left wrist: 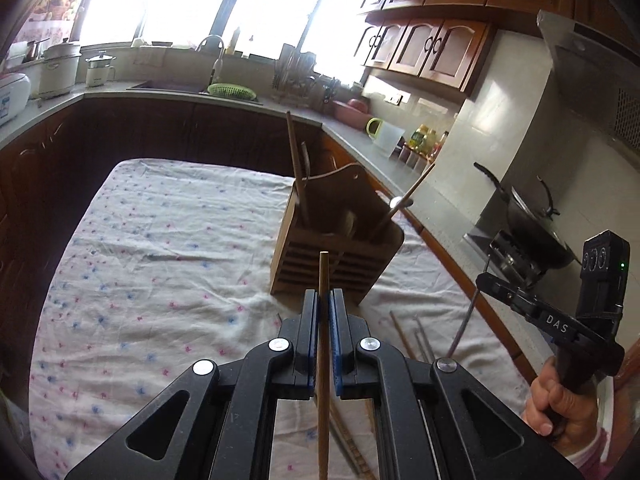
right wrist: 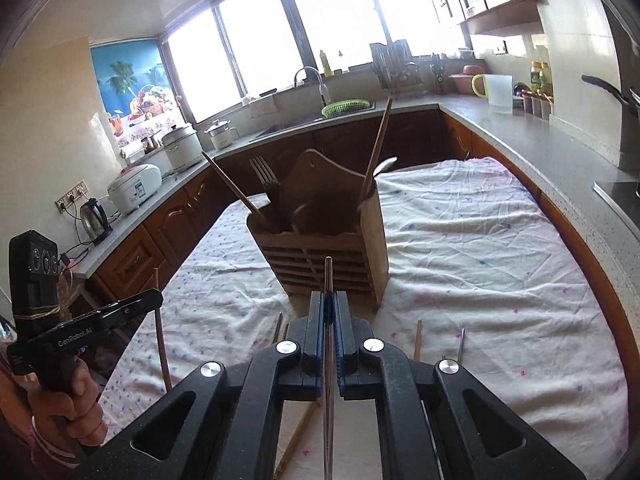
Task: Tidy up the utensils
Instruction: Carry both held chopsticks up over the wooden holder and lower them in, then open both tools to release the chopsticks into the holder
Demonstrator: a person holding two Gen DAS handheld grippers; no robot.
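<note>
A wooden utensil holder [left wrist: 336, 248] stands on the cloth-covered table [left wrist: 160, 240]; it also shows in the right wrist view [right wrist: 320, 248]. It holds wooden chopsticks, a fork [right wrist: 266, 180] and a spoon. My left gripper [left wrist: 324, 304] is shut on a wooden chopstick [left wrist: 323, 360], held upright just in front of the holder. My right gripper [right wrist: 329, 308] is shut on a thin metal chopstick [right wrist: 328, 360], also just in front of the holder. Each gripper shows in the other's view, the right [left wrist: 560, 320] and the left [right wrist: 80, 328].
Loose chopsticks lie on the cloth near the grippers [left wrist: 416, 340] [right wrist: 418, 340]. Kitchen counters run around the table, with a sink, a green basket [left wrist: 231, 90], rice cookers [right wrist: 182, 144], a kettle [right wrist: 94, 220] and a wok [left wrist: 532, 224] on the stove.
</note>
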